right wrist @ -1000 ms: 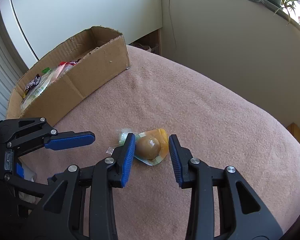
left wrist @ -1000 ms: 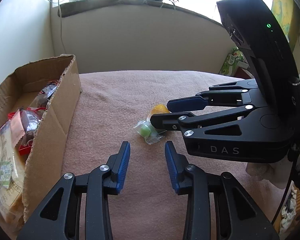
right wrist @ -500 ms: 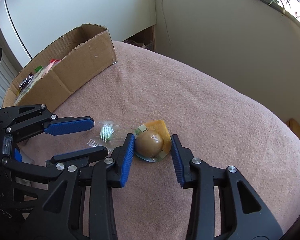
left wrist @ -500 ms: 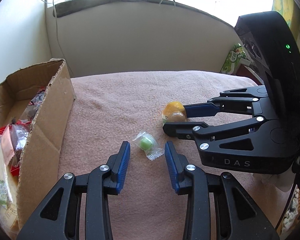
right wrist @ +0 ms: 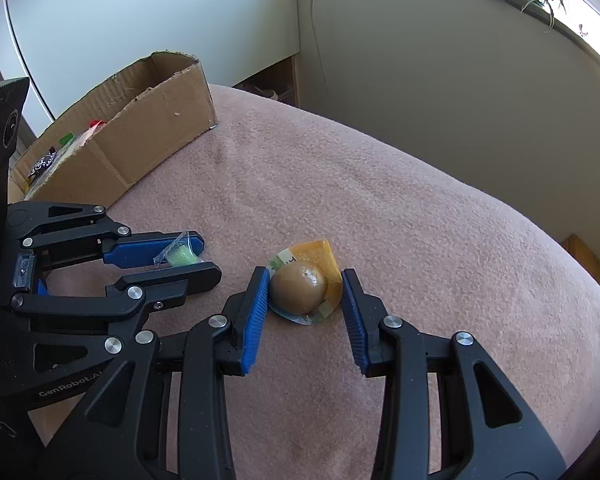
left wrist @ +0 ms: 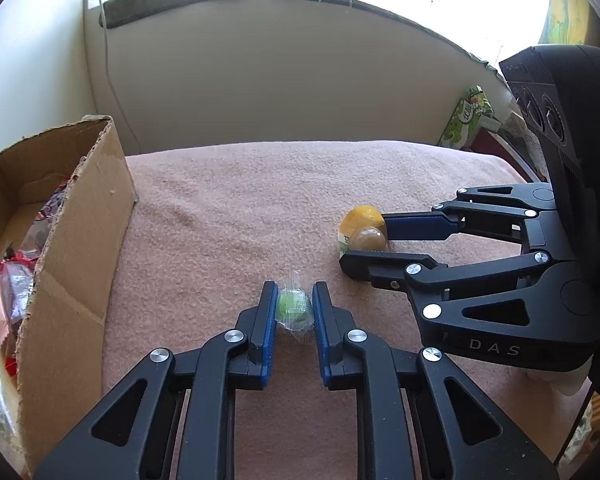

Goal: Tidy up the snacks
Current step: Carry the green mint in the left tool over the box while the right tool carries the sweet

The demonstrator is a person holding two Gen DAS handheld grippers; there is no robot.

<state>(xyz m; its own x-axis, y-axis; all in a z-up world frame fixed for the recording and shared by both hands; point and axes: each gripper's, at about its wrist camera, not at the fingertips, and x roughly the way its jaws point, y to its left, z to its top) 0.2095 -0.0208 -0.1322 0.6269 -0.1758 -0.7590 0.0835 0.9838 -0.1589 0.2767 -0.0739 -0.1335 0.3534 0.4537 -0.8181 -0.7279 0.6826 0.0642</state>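
Two pickups underway: left gripper [left wrist: 294, 308] clenched on green candy [left wrist: 294, 307]; right gripper [right wrist: 305, 292] (unclosed) straddles egg [right wrist: 298, 287]; squeeze next.

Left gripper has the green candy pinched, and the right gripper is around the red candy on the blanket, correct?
Not quite. The left gripper does pinch the green candy, but the snack between the right gripper fingers is a brown ball in a yellow wrapper, as the right wrist view shows.
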